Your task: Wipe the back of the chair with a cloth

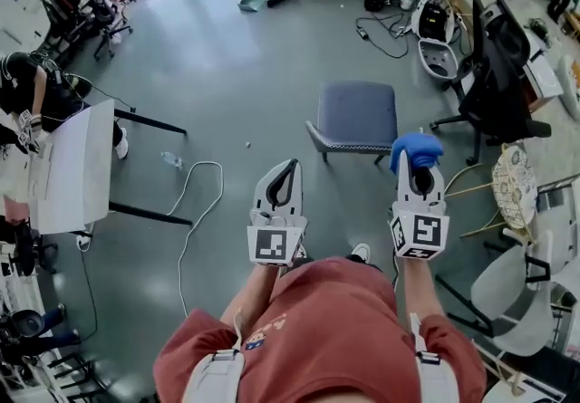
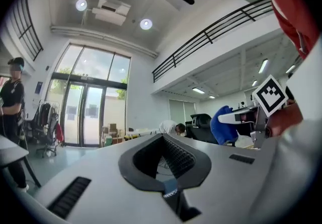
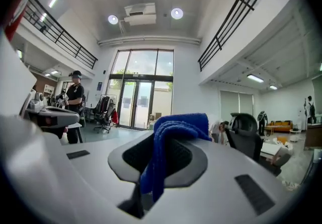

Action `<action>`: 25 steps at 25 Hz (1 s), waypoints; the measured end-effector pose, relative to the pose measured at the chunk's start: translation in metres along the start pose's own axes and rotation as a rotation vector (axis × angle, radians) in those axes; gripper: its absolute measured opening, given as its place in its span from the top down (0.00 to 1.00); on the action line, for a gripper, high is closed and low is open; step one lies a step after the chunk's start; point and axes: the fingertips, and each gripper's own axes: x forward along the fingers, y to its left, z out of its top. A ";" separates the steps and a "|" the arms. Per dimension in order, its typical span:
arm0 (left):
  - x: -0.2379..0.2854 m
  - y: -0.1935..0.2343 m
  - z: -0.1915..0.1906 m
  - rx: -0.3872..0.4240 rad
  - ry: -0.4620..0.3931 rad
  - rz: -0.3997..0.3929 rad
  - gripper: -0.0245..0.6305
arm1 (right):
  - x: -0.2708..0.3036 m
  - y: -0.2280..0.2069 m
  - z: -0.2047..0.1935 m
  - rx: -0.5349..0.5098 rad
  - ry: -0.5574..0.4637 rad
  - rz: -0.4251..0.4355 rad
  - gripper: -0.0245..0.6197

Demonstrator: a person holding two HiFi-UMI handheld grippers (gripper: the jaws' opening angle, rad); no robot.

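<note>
A chair with a grey-blue seat (image 1: 356, 111) stands on the floor in front of me, its near edge (image 1: 349, 147) trimmed in a light pattern. My right gripper (image 1: 418, 162) is held up just right of that edge, shut on a blue cloth (image 1: 416, 148) bunched over its tips. In the right gripper view the cloth (image 3: 168, 142) hangs down between the jaws of the right gripper (image 3: 166, 132). My left gripper (image 1: 291, 166) hovers left of the chair, shut with nothing in it; its tips meet in its own view (image 2: 162, 135). That view also catches the cloth (image 2: 225, 125) at the right.
A white table (image 1: 77, 166) with a seated person stands at the left. A white cable (image 1: 195, 202) loops over the floor, with a bottle (image 1: 170, 158) nearby. A black office chair (image 1: 494, 75) and white chairs (image 1: 517, 274) crowd the right side.
</note>
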 end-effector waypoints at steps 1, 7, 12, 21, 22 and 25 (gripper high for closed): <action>0.001 -0.003 0.011 0.023 -0.014 -0.008 0.94 | -0.001 -0.002 0.012 -0.022 -0.030 0.003 0.87; 0.002 -0.007 0.064 0.094 -0.101 -0.027 0.94 | -0.006 -0.006 0.059 -0.048 -0.153 0.031 0.87; 0.001 -0.004 0.082 0.116 -0.143 -0.009 0.94 | -0.005 -0.006 0.070 -0.049 -0.187 0.037 0.87; 0.003 -0.013 0.083 0.114 -0.140 -0.005 0.94 | -0.004 -0.010 0.067 -0.015 -0.160 0.048 0.87; 0.003 -0.014 0.083 0.116 -0.140 -0.005 0.94 | -0.004 -0.010 0.067 -0.020 -0.158 0.045 0.87; 0.004 -0.017 0.082 0.114 -0.138 -0.005 0.94 | -0.006 -0.012 0.065 -0.032 -0.158 0.043 0.87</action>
